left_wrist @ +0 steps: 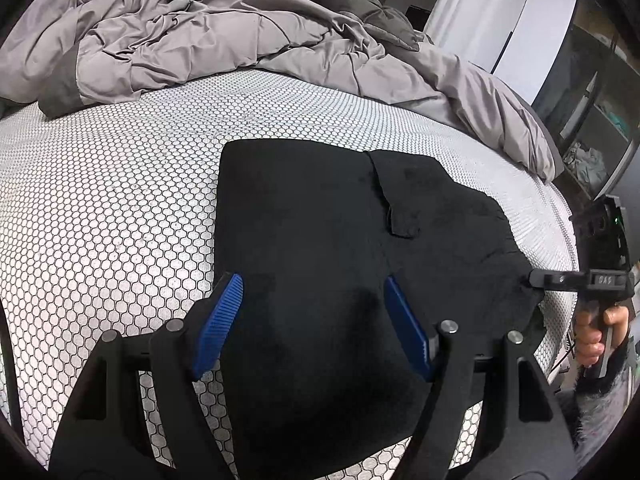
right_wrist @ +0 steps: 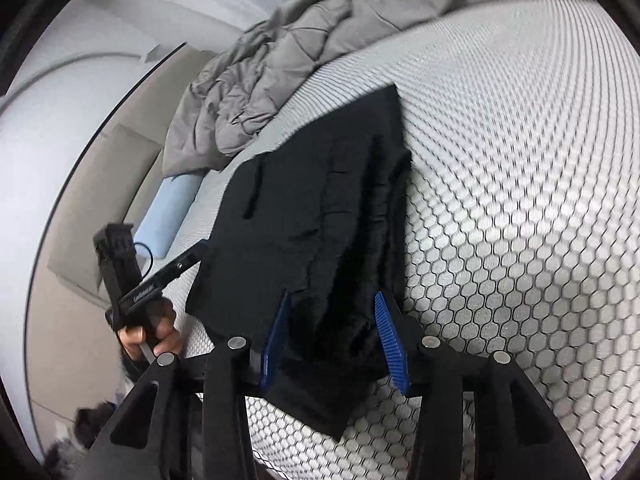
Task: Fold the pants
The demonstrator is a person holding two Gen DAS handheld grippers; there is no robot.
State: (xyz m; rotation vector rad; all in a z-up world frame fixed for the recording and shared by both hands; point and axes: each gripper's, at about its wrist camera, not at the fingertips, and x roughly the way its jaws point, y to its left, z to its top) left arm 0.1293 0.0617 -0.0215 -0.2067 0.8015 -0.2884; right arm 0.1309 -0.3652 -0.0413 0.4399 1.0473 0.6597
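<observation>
Left wrist view: pants (left_wrist: 320, 232) are lying folded near the mattress (left_wrist: 120, 200) edge; both grippers, left gripper (left_wrist: 314, 320) and right gripper (right_wrist: 332, 340), are hovering wide open, holding nothing; another fold likely needs regrasping.

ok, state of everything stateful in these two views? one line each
black pants: folded, lying flat on the mattress
left gripper: open, straddling the pants' near edge
right gripper: open, fingers either side of a pants edge
grey comforter: crumpled, pushed to the far side
mattress: bare, honeycomb cover exposed
blue pillow: lying past the mattress edge
</observation>
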